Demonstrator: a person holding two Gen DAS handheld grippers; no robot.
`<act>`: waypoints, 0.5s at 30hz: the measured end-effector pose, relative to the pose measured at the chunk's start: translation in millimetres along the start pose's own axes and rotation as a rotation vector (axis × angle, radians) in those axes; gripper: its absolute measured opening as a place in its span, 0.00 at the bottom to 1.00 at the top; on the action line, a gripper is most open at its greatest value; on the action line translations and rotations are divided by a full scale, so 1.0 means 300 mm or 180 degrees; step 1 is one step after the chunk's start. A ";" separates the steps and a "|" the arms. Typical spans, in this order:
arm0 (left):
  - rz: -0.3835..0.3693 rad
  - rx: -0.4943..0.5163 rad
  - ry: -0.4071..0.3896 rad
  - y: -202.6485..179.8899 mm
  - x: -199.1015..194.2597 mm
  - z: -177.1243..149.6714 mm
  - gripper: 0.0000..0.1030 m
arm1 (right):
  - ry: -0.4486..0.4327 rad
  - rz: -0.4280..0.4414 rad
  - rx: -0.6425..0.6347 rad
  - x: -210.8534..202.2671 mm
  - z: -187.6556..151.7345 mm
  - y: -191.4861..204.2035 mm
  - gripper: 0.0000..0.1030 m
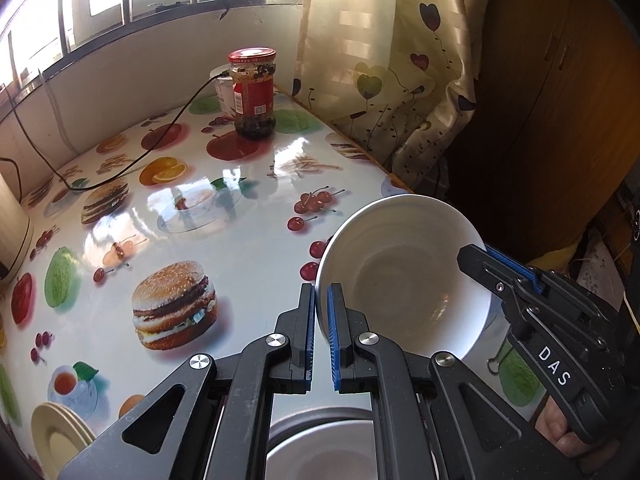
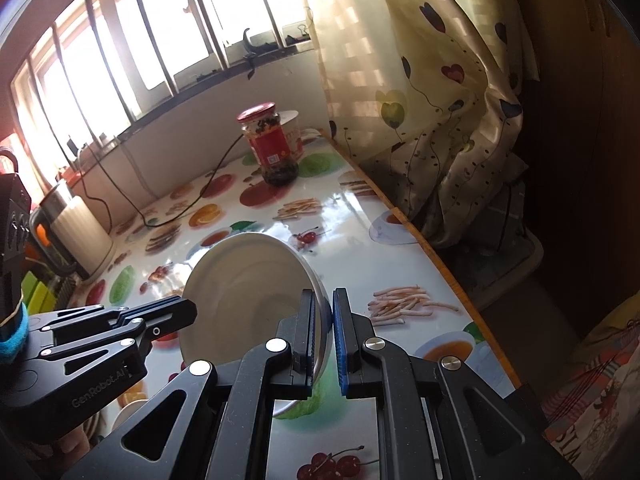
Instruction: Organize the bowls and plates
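A white bowl is held tilted above the table's right edge, pinched from both sides. My left gripper is shut on its left rim. My right gripper is shut on its right rim, and it shows in the left wrist view at the bowl's far side. The bowl also shows in the right wrist view, with my left gripper at its left rim. A grey bowl lies below my left gripper, partly hidden. Cream plates sit stacked at the lower left.
A red-lidded jar stands at the back of the fruit-and-burger patterned table, a white cup behind it. A black cable runs across the back left. A cream appliance stands left. A curtain hangs beyond the right edge.
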State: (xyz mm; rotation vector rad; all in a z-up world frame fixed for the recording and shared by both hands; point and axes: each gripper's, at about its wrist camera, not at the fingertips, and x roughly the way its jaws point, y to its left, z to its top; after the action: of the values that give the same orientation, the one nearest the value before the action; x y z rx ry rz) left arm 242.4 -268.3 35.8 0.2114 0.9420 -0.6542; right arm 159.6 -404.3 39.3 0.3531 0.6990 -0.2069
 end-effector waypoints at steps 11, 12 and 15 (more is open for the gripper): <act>-0.0017 -0.0032 -0.0123 -0.007 -0.088 -0.041 0.06 | -0.0094 0.0029 -0.0052 -0.092 -0.016 0.029 0.09; -0.0019 -0.0039 -0.0126 -0.006 -0.093 -0.045 0.06 | -0.0104 0.0029 -0.0056 -0.100 -0.018 0.033 0.09; -0.0023 -0.0061 -0.0140 -0.003 -0.110 -0.056 0.06 | -0.0124 0.0041 -0.0067 -0.123 -0.025 0.043 0.09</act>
State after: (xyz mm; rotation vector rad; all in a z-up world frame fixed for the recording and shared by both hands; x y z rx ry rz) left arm 216.7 -247.4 52.6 0.1759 0.9067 -0.6540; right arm 131.5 -386.9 61.4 0.3324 0.6601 -0.1937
